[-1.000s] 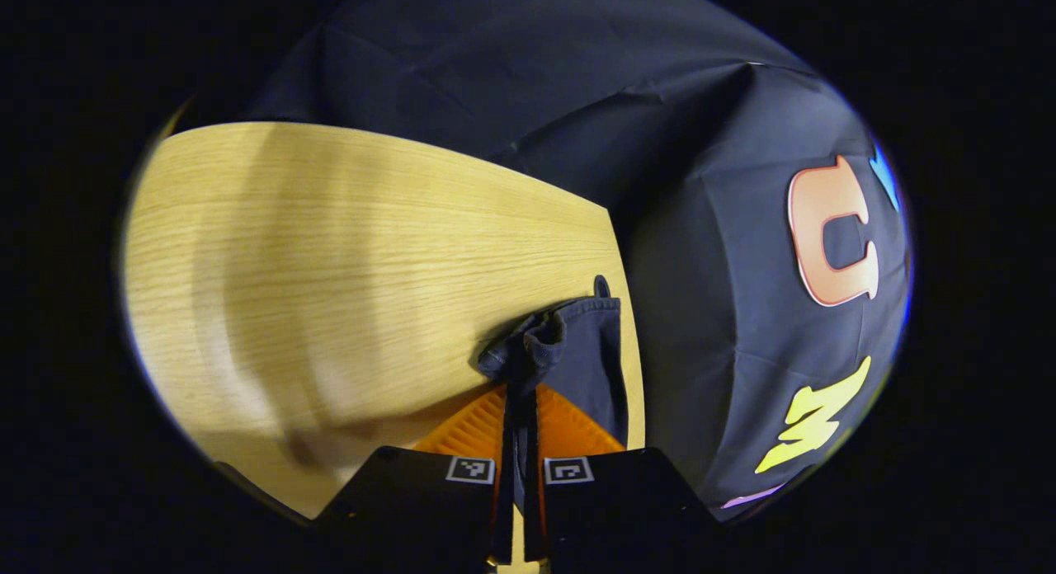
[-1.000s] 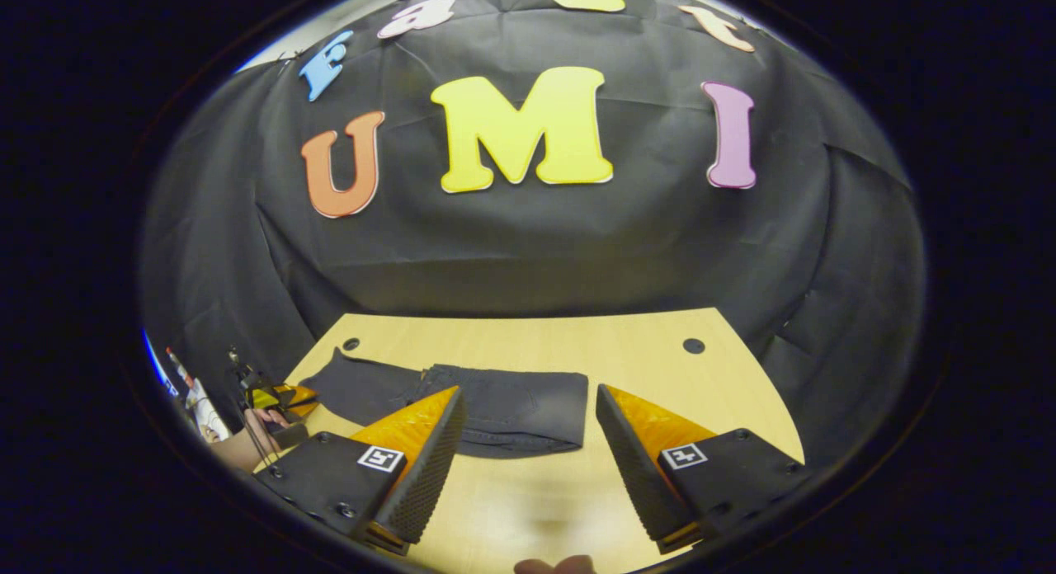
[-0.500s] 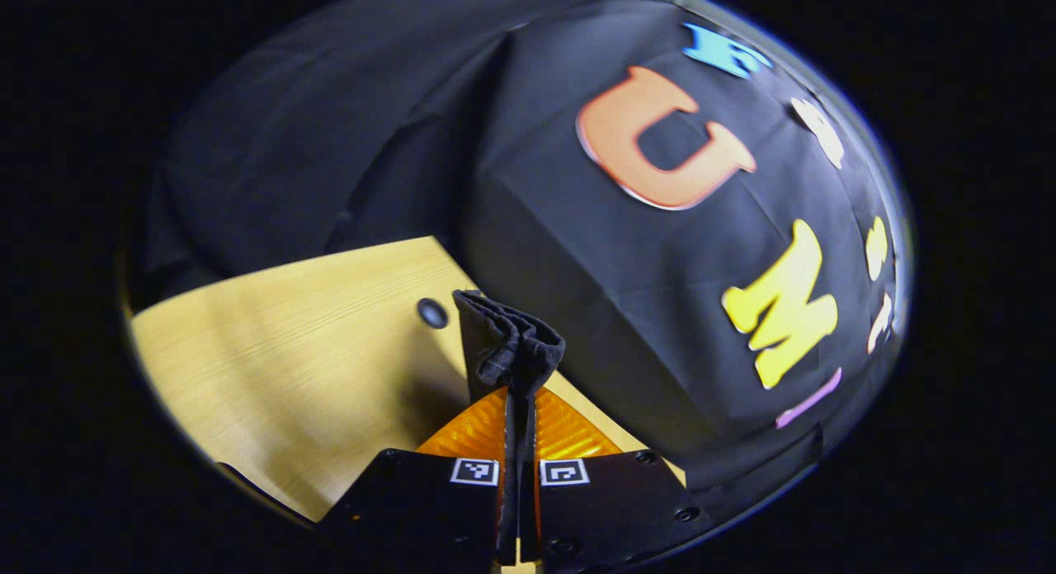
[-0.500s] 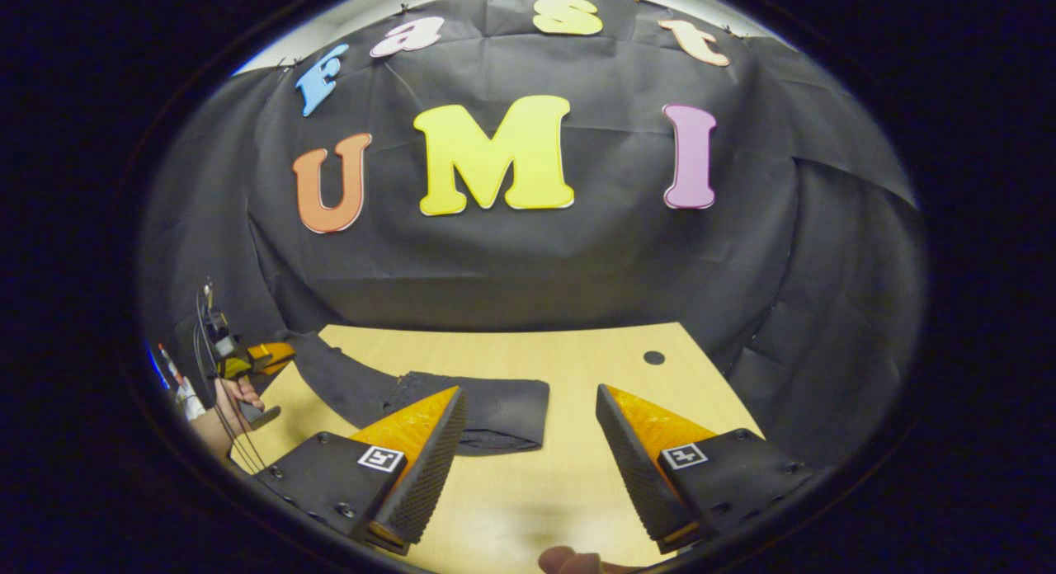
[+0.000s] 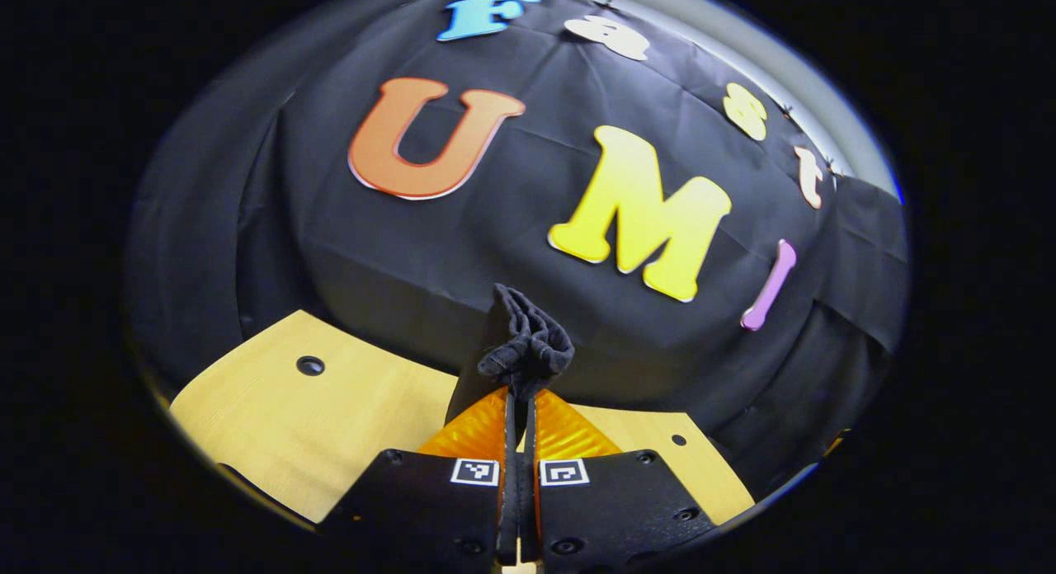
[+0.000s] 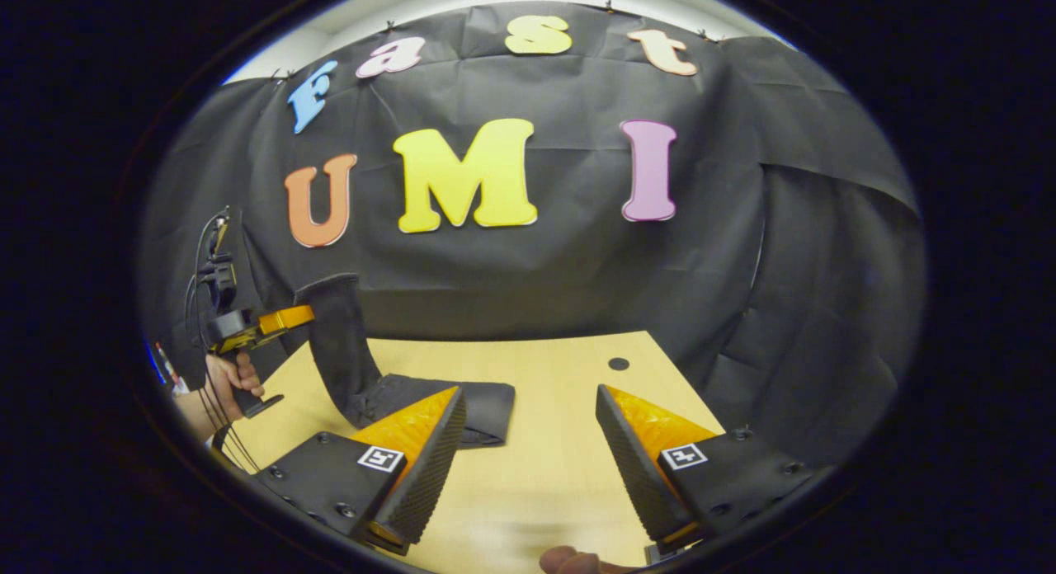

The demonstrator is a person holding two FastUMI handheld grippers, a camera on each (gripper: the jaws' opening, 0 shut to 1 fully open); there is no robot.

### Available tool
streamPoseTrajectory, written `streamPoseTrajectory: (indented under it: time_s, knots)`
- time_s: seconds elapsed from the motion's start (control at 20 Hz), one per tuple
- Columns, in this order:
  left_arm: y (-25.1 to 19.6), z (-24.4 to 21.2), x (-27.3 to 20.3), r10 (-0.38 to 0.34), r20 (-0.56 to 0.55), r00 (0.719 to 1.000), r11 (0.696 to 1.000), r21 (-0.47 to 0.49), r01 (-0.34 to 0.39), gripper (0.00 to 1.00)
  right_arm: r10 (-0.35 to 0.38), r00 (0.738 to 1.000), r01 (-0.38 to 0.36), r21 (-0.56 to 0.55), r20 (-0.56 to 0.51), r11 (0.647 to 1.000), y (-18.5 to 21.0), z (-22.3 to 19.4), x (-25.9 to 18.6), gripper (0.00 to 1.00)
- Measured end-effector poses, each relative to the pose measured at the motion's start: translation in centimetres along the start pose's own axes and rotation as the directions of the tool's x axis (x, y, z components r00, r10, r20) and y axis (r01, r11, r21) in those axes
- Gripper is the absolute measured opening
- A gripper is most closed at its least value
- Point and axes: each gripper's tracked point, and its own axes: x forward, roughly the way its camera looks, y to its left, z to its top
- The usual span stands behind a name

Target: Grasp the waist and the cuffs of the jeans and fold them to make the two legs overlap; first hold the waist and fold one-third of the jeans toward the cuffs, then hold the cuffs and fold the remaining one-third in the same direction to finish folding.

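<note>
The left gripper (image 5: 518, 409) has its jaws clamped on a bunched end of the dark jeans (image 5: 525, 343), which sticks up crumpled just past the fingertips, raised off the wooden bench (image 5: 313, 425). In the right gripper view the same gripper (image 6: 289, 317) appears at the far left, held by a person's hand (image 6: 227, 376) with cables trailing from it, and the jeans (image 6: 346, 351) rise from it as a steep strip of dark cloth that runs down to the bench (image 6: 544, 467). The rest of the jeans lies flat there as a folded stack, just behind the right gripper's left finger. The right gripper (image 6: 528, 442) hangs over the bench with its jaws wide apart and nothing between them, its fingers clear of the cloth. A small dark hole (image 6: 618, 364) marks the far right part of the bench, well apart from the jeans. A fingertip (image 6: 569, 562) of the person shows at the bottom edge of the right gripper view.
</note>
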Motion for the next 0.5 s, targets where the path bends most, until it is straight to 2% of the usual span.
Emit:
streamPoseTrajectory:
  time_s: [0.1, 0.15, 0.2, 0.25, 0.4, 0.45, 0.5]
  knots:
    - [-3.0, -1.6, 0.3, -0.013, -0.019, 1.0, 0.999, 0.04, 0.013, 0.05, -0.028, 1.0, 0.028, 0.021, -0.003, 0.999, -2.3, -0.4, -0.7, 0.94]
    - [-4.3, -3.0, 0.7, -0.015, -0.031, 0.999, 0.998, 0.061, 0.017, 0.04, -0.046, 0.999, 0.046, 0.027, -0.008, 0.999, -0.7, -2.7, -1.0, 0.97]
    - [-5.6, -4.4, 1.1, -0.013, -0.041, 0.999, 0.996, 0.09, 0.017, 0.05, -0.064, 0.998, 0.065, 0.032, -0.012, 0.997, -2.1, -2.9, -1.4, 0.97]
    - [-6.4, -6.0, 1.7, -0.01, -0.042, 0.999, 0.992, 0.126, 0.015, 0.04, -0.084, 0.996, 0.084, 0.037, -0.017, 0.996, -3.3, -3.3, -1.8, 0.93]
    - [-8.4, -11.3, 3.8, -0.002, -0.04, 0.999, 0.976, 0.217, 0.01, 0.04, -0.132, 0.988, 0.136, 0.048, -0.077, 0.99, -6.8, -5.7, -2.8, 0.93]
    - [-8.9, -13.3, 4.3, 0.009, -0.053, 0.999, 0.968, 0.252, 0.005, 0.04, -0.153, 0.982, 0.158, 0.038, -0.109, 0.987, -8.2, -7.0, -3.0, 0.97]
    - [-9.3, -15.2, 4.7, 0.017, -0.06, 0.998, 0.959, 0.283, 0.0, 0.04, -0.169, 0.976, 0.175, 0.029, -0.138, 0.984, -9.4, -8.1, -3.2, 0.93]
